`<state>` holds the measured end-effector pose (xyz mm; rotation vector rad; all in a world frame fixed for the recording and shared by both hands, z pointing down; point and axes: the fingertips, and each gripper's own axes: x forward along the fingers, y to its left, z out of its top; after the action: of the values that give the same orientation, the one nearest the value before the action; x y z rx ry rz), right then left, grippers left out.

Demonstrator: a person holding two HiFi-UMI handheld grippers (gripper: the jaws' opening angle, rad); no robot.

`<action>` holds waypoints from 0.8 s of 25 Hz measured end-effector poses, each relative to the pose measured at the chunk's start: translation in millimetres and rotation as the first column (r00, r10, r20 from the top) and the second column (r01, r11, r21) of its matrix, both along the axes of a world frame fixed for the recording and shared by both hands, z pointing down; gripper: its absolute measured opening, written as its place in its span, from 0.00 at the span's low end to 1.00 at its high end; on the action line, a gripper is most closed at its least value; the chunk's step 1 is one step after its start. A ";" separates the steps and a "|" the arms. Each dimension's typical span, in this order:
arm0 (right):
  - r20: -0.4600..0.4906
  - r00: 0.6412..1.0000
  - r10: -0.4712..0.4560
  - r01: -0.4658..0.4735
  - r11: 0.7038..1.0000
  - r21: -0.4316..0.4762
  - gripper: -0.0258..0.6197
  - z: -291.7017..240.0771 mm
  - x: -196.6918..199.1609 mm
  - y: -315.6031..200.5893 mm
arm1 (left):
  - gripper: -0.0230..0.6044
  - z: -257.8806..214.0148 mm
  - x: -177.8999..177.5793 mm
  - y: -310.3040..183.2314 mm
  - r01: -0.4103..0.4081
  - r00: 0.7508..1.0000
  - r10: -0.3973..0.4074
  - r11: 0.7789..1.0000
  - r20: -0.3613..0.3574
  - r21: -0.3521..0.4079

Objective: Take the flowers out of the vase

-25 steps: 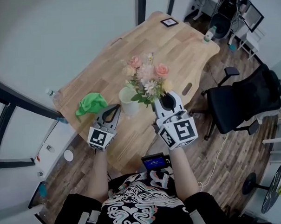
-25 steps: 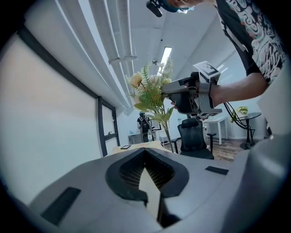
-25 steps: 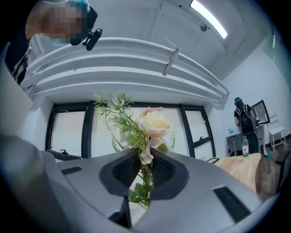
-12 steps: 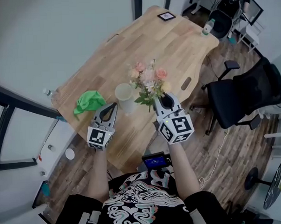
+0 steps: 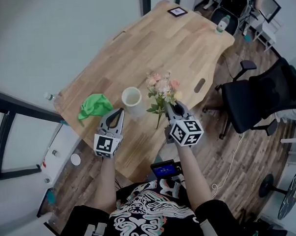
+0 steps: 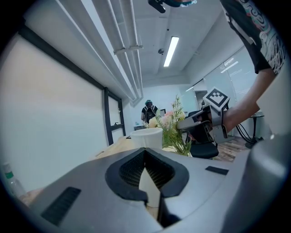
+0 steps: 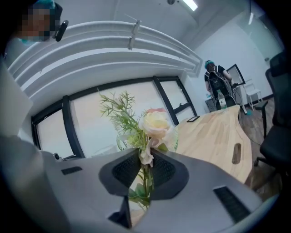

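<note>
Overhead, the right gripper [image 5: 171,107] is holding the flowers [image 5: 162,86] clear of the white vase [image 5: 132,97], which is standing just beside them on the wooden surface [image 5: 184,40]. The left gripper [image 5: 118,113] is pointing toward the vase. Along the left gripper, its fingers are sitting together with nothing between them. Along the right gripper, its fingers are clamping on the stems of the flowers, with the blooms rising above.

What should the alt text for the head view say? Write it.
The right gripper holds the flowers by the stems, out of the white vase beside them on a wooden table. The left gripper, shut, points toward the vase.
</note>
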<state>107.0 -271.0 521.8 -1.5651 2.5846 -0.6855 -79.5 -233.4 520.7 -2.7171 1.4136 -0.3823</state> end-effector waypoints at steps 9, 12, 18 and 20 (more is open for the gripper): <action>0.041 0.999 0.007 -0.002 0.992 -0.129 0.12 60.7 1.9 -14.6 | 0.04 21.2 -0.5 -8.2 -0.008 1.000 0.008 0.999 -0.003 -0.047; 0.039 0.999 -0.005 0.012 0.986 -0.166 0.12 80.4 -2.9 -17.3 | 0.04 32.8 0.0 -8.2 -0.020 1.000 0.019 0.997 -0.009 -0.070; 0.015 1.000 -0.011 0.014 0.969 -0.248 0.12 109.1 -10.9 -21.9 | 0.04 43.0 -2.0 -12.0 -0.024 1.000 0.023 0.994 -0.010 -0.104; 0.005 1.000 -0.018 0.019 0.960 -0.279 0.12 117.1 -12.7 -22.5 | 0.04 47.4 -1.8 -12.8 -0.023 1.000 0.021 0.993 -0.014 -0.116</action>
<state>94.4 -293.5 638.9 -1.6077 2.5956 -1.0958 -81.3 -246.2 568.1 -2.8285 1.4062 -0.4605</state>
